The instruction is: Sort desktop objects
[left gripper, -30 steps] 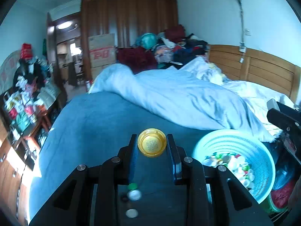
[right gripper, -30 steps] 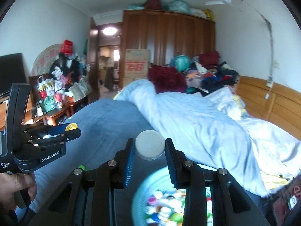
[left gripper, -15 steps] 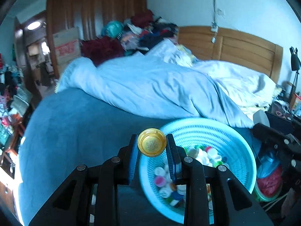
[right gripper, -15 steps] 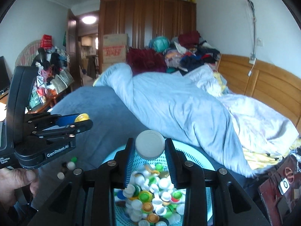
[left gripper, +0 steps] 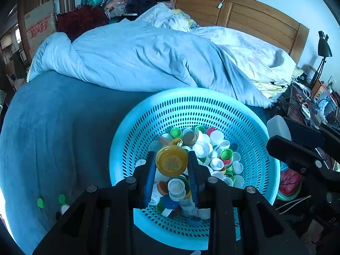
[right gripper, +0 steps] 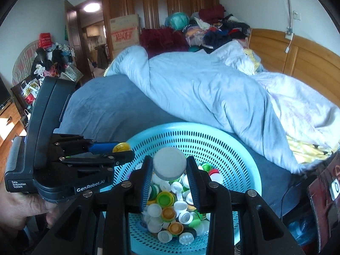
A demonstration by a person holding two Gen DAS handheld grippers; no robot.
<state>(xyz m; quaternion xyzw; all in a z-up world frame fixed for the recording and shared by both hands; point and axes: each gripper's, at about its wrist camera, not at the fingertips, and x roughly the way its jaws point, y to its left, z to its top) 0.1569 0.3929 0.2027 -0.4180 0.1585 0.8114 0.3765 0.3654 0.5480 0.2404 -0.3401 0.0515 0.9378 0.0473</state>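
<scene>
Hovering over turquoise colander basket (left gripper: 136,127), at 6 o'clock: left gripper (left gripper: 171,165) pinching yellow cap (left gripper: 171,163), right gripper (right gripper: 169,170) clamping white cap (right gripper: 169,163), poised for dropping.

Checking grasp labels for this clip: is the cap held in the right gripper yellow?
No, the right gripper is shut on a white cap; the yellow cap sits in the left gripper.

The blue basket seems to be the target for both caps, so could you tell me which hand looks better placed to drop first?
Probably the left: its yellow cap hangs over the cap pile in the basket, while the right gripper's white cap also hangs over it, slightly nearer the far wall.
</scene>
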